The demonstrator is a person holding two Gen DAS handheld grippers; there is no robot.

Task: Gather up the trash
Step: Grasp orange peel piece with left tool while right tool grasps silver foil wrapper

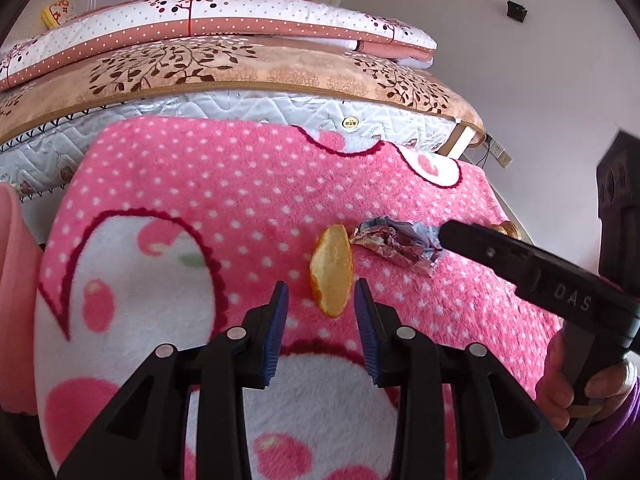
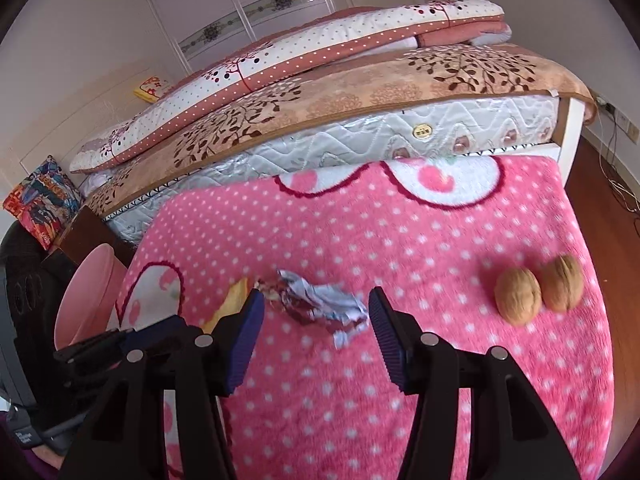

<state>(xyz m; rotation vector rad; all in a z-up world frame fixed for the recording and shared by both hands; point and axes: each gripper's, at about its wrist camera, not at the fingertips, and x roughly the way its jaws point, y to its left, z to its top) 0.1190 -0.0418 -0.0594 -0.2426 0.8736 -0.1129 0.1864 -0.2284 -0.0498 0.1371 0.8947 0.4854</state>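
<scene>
Both tongs gape: peel (image 1: 331, 270), perhaps wrapper (image 2: 316, 304).

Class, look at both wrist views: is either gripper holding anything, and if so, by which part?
Nothing is held. The left gripper stands open at the orange peel; the right gripper stands open around the crumpled wrapper, pads not touching.

Orange peel (image 1: 331, 270) on pink blanket (image 1: 200, 184), just ahead of open left tool (image 1: 321, 294).

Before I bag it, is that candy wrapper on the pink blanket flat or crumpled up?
Crumpled. The wrapper lies bunched and twisted, with creased silver folds, on the pink blanket, between the open right claw's fingers, which are not touching it.
</scene>
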